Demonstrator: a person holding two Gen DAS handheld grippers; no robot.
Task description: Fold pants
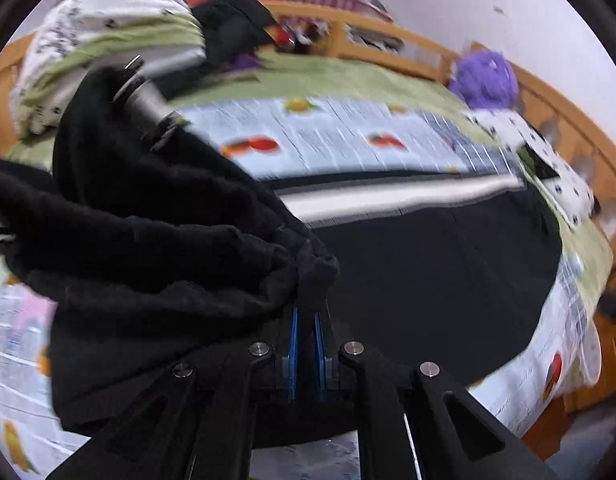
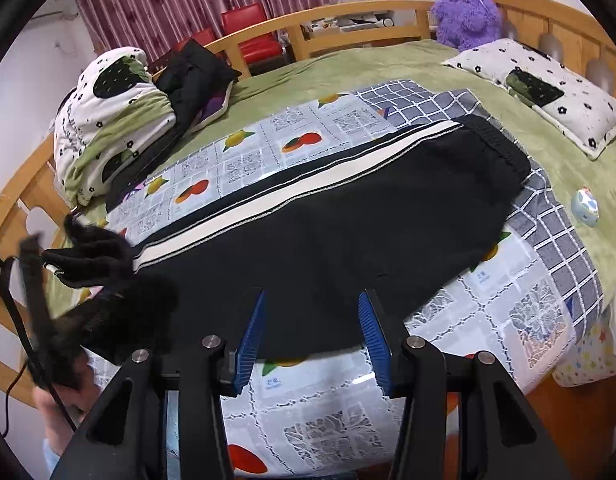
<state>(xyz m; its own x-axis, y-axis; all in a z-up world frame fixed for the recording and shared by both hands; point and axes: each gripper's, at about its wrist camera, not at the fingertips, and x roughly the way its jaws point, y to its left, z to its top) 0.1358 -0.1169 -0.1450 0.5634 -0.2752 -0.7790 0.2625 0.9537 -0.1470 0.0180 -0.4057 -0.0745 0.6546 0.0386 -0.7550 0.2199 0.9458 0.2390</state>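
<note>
Black pants [image 2: 347, 216] lie flat across the bed [image 2: 347, 64], on the printed sheet [image 2: 244, 160], white side stripe toward the far side, waistband toward the headboard end near the pillow [image 2: 547, 92]. Left tool [image 1: 306, 312] is clamped tight on a bunched leg end of the pants [image 1: 156, 240], lifted off the bed at the foot end; cloth hangs in heavy folds over the tool. Right tool [image 2: 311, 320] has its fingers spread wide, nothing in them, hovering over the near edge of the pants around mid-length.

Step in hand, as I read it: carry the leg end over toward the waistband for the lengthwise fold. To do it well: keep the pinch firm, lift high enough that the slack clears the lower layer, travel straight along the stripe so edges line up. Right tool should pin or grab the near hem so both corners move together. Thick fleece-like fabric, likely to sag and bunch. Left view is motion-blurred.
</note>
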